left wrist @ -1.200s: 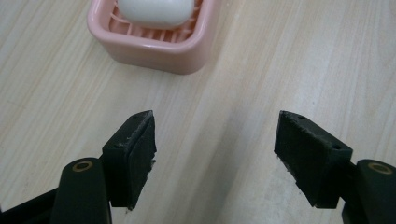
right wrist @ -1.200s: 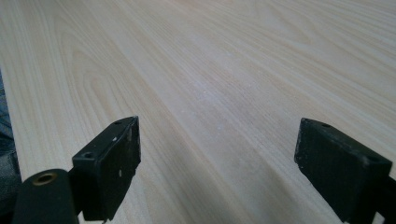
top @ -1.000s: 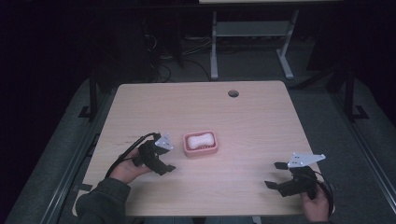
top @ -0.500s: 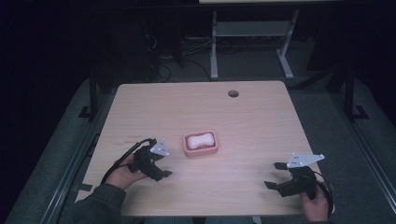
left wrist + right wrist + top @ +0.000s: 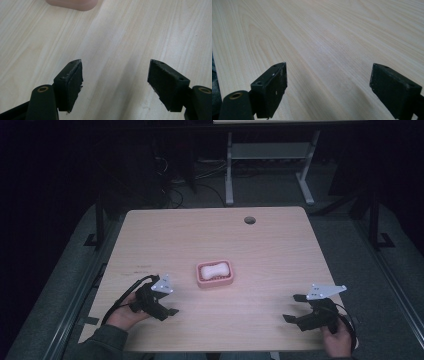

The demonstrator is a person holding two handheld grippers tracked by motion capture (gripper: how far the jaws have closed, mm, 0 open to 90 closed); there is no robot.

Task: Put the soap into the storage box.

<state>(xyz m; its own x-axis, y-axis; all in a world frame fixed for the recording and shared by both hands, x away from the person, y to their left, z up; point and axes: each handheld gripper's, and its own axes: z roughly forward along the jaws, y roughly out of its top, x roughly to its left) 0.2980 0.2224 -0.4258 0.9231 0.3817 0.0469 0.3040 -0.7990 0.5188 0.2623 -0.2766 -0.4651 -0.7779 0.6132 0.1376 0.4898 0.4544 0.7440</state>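
A pink soap dish (image 5: 215, 275) with a white bar of soap (image 5: 214, 270) in it stands in the middle of the light wooden table (image 5: 260, 245). My left gripper (image 5: 170, 304) lies low over the table to the dish's near left, apart from it, open with nothing between its jaws. In the left gripper view the left gripper (image 5: 115, 71) points at bare wood, and the dish's pink edge (image 5: 72, 3) shows at the top. My right gripper (image 5: 294, 307) stays near the table's front right, also open; in the right gripper view the right gripper (image 5: 328, 73) has bare wood between its jaws.
A round cable hole (image 5: 249, 220) sits near the table's far edge. Beyond the table stand a white desk frame (image 5: 229, 165) and cables on a dark floor. Both cables trail from the grippers toward the front edge.
My left gripper has drawn back from the soap dish toward the front edge and slightly left. The right gripper has kept still.
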